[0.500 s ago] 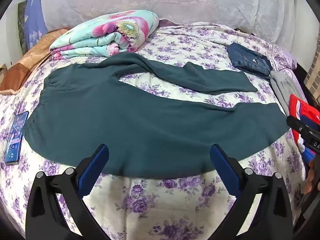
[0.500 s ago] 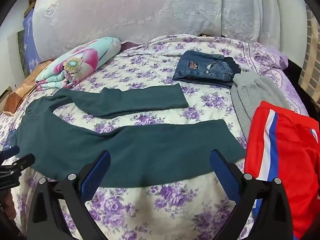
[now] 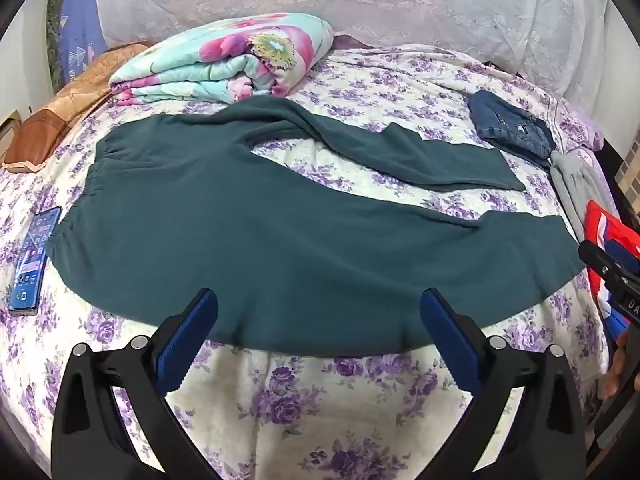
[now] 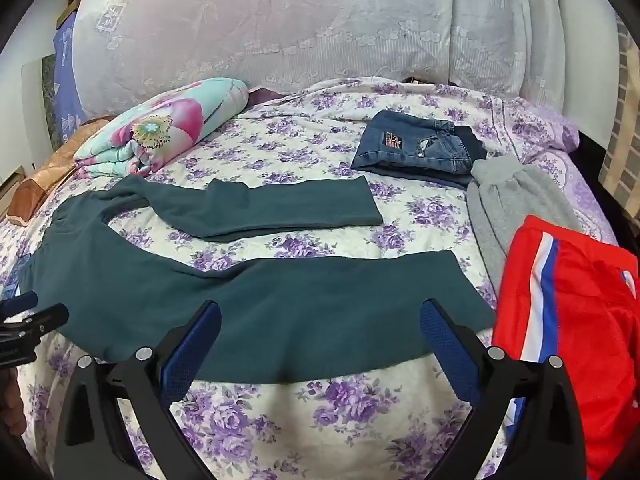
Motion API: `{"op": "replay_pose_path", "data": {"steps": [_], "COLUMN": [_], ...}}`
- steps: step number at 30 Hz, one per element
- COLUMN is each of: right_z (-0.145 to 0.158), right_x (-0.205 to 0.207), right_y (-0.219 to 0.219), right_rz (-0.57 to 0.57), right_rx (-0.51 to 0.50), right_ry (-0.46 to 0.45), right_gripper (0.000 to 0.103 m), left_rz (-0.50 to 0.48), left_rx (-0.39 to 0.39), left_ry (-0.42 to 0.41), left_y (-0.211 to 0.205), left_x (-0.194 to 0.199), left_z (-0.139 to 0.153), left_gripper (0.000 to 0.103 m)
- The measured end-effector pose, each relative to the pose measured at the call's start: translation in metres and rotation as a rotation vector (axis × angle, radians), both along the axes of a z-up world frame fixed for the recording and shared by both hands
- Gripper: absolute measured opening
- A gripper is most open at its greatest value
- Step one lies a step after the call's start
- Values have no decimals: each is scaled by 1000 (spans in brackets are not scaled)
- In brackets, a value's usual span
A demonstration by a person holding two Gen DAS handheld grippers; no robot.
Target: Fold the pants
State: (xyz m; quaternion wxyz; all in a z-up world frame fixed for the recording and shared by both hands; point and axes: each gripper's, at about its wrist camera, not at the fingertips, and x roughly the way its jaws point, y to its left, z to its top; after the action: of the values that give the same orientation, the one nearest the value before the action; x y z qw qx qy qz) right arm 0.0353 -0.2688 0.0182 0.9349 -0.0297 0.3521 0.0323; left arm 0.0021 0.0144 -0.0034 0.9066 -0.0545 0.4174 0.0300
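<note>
Dark teal pants [image 3: 280, 240] [image 4: 256, 304] lie spread flat on the flowered bedsheet [image 3: 304, 400], waistband to the left, both legs reaching right with a strip of sheet between them. My left gripper [image 3: 318, 308] hovers wide open over the near edge of the pants' seat, nothing between its blue pads. My right gripper [image 4: 320, 320] hangs wide open above the near leg, also holding nothing. Each view catches the other gripper's tip at its side edge: the right gripper [image 3: 612, 280] and the left gripper [image 4: 28, 324].
A folded flowered quilt [image 3: 228, 68] sits at the back left, a phone [image 3: 34, 256] by the waistband. Folded jeans [image 4: 416, 148], a grey garment [image 4: 516, 200] and red striped shorts [image 4: 572, 312] lie on the right. A lace-covered headboard [image 4: 300, 28] stands behind.
Both grippers have drifted slightly; the pants lie as before and both jaws stay wide open.
</note>
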Motion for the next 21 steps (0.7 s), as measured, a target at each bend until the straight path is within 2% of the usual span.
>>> {"op": "replay_pose_path", "data": {"steps": [5,21], "right_z": [-1,3], "right_x": [-1,-9], "right_y": [-2,4], "right_rz": [7,22], "right_rx": [26,17], "right_ry": [15,12], "right_gripper": [100,100], "left_rz": [6,18], "left_rx": [-6,2], "left_ry": [5,-3], "left_y": [3,7], "left_x": [-1,-7], "left_z": [1,5], "left_gripper": [99,99]}}
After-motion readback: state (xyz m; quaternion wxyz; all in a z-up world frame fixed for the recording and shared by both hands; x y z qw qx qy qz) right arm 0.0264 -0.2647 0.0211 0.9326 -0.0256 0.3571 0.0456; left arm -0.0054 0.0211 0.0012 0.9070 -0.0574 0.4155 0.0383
